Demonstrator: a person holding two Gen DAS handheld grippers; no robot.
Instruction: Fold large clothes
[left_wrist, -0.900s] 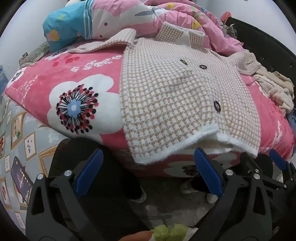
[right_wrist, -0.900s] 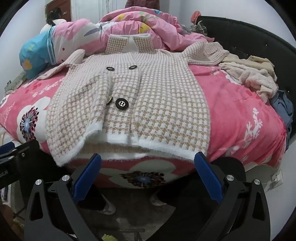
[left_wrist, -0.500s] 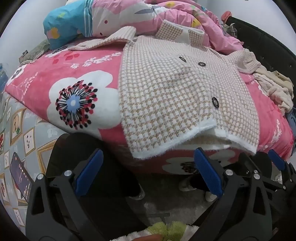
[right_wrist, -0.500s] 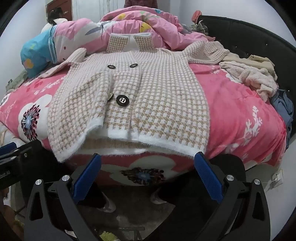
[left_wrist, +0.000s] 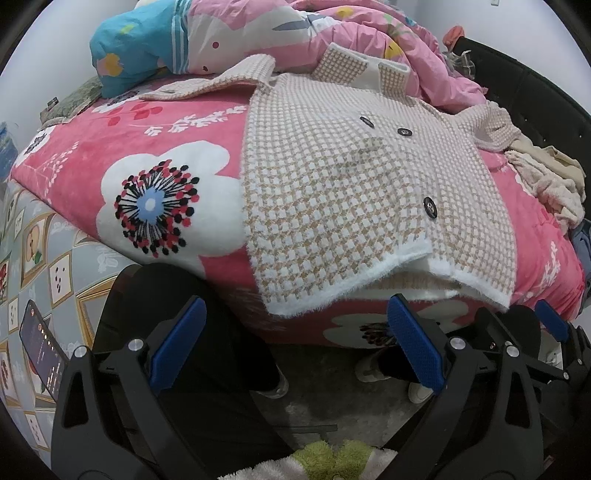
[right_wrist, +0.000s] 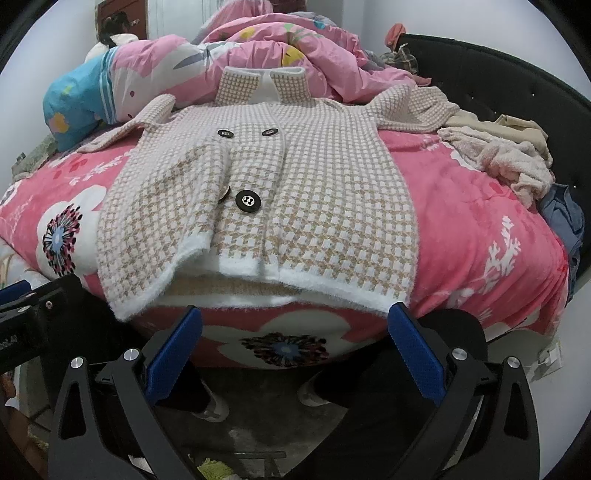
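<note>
A beige-and-white houndstooth knit coat with black buttons lies flat, front up, on a pink flowered blanket. Its collar points to the far end and its white fuzzy hem hangs at the near bed edge. Both sleeves spread outward at the top. My left gripper is open and empty, just below the hem's left corner. My right gripper is open and empty, just below the hem's right half. Neither touches the coat.
A pink quilt and a blue-pink pillow are piled at the bed's far end. Loose beige and blue clothes lie at the right by a black headboard. A phone and the person's legs are below the bed edge.
Both grippers have moved a little closer to the bed edge and the coat's hem. The coat has not moved. Both stay open.
</note>
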